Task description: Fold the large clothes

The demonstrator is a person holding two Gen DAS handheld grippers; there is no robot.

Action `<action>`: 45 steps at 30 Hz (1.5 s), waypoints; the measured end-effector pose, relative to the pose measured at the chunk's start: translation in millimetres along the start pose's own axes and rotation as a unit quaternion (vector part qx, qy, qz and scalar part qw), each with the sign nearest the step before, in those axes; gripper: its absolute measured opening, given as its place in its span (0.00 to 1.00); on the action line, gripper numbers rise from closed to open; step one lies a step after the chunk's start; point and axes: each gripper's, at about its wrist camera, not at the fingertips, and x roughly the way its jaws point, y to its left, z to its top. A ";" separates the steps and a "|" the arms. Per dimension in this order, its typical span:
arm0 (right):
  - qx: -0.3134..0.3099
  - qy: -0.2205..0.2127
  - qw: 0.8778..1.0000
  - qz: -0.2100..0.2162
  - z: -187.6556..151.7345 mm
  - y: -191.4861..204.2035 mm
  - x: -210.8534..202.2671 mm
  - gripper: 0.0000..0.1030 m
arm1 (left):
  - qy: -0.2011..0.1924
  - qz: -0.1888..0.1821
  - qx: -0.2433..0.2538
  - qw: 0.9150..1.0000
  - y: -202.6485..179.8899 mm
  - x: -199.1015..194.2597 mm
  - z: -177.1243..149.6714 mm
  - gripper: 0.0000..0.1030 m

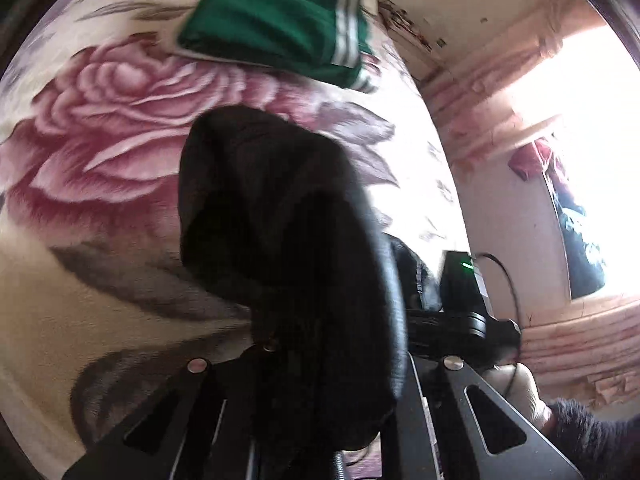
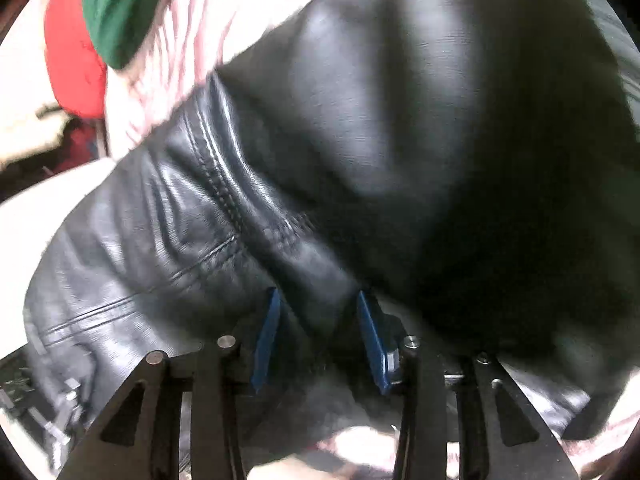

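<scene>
The left gripper [image 1: 320, 360] clenched a black leather jacket [image 2: 320, 160] above the floral bed [image 1: 100, 160]; the right gripper [image 2: 320, 340] pinched a fold. Heavy leather could have slipped free.

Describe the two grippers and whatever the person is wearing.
Both are black metal frames with triangular cut-outs and silver pins. The right gripper has blue pads; seen from the left view, it carries a green light and a black cable. A dark fuzzy sleeve shows.
</scene>
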 end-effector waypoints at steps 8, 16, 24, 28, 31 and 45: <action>0.089 -0.099 0.991 0.011 -34.2 -122.1 -125.5 0.42 | 0.052 0.046 0.070 0.995 -102.4 74.2 4.3 0.08; 0.148 -0.133 0.980 0.026 -41.3 -182.9 -160.7 0.42 | 0.123 0.163 0.161 0.966 -184.9 219.2 -36.3 0.09; 0.154 -0.173 0.973 0.001 -72.9 -214.4 -232.8 0.55 | 0.170 0.271 0.183 0.930 -218.6 256.8 -34.8 0.19; 0.143 -0.184 0.972 0.002 -83.6 -229.5 -267.0 0.70 | 0.176 0.161 0.116 0.964 -212.8 214.7 -15.8 0.89; 0.126 -0.184 0.975 0.007 -88.1 -215.9 -278.8 0.75 | 0.169 0.113 0.067 0.977 -200.0 182.5 -3.1 0.90; -0.130 -0.156 0.979 -0.007 -24.5 -54.9 -209.3 1.00 | 0.070 0.276 -0.079 0.955 -26.5 56.1 15.1 0.90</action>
